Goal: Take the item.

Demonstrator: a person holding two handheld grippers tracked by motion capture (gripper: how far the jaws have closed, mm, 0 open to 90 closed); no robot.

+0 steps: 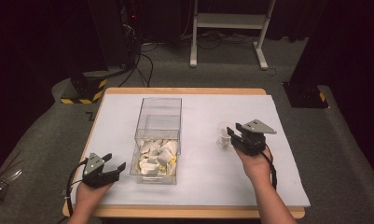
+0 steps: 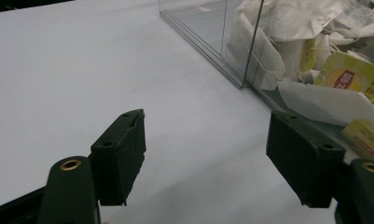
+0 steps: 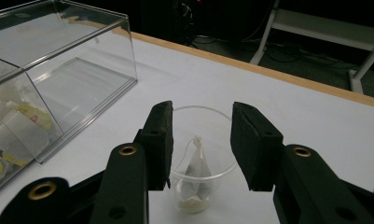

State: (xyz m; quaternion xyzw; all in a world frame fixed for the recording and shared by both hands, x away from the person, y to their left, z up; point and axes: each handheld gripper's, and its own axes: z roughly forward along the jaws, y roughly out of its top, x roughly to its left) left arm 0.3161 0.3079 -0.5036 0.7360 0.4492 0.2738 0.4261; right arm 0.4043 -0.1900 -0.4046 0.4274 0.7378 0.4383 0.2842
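A clear plastic box (image 1: 159,116) stands mid-table; its near compartment holds several white and yellow tea bags (image 1: 156,156), and its far compartment looks empty. A small clear cup (image 1: 222,134) sits to its right with one tea bag (image 3: 196,173) inside. My right gripper (image 1: 232,132) is open, and in the right gripper view (image 3: 201,142) its jaws hang just above the cup's rim (image 3: 220,115), one on each side. My left gripper (image 1: 115,161) is open beside the box's near left corner, holding nothing. In the left gripper view (image 2: 205,158) the tea bags (image 2: 315,60) show through the box wall (image 2: 208,42).
A white sheet (image 1: 114,121) covers the wooden table (image 1: 184,91). Bare sheet lies left of the box and behind the cup. Beyond the table are a grey floor, a white stand (image 1: 229,21) and cables.
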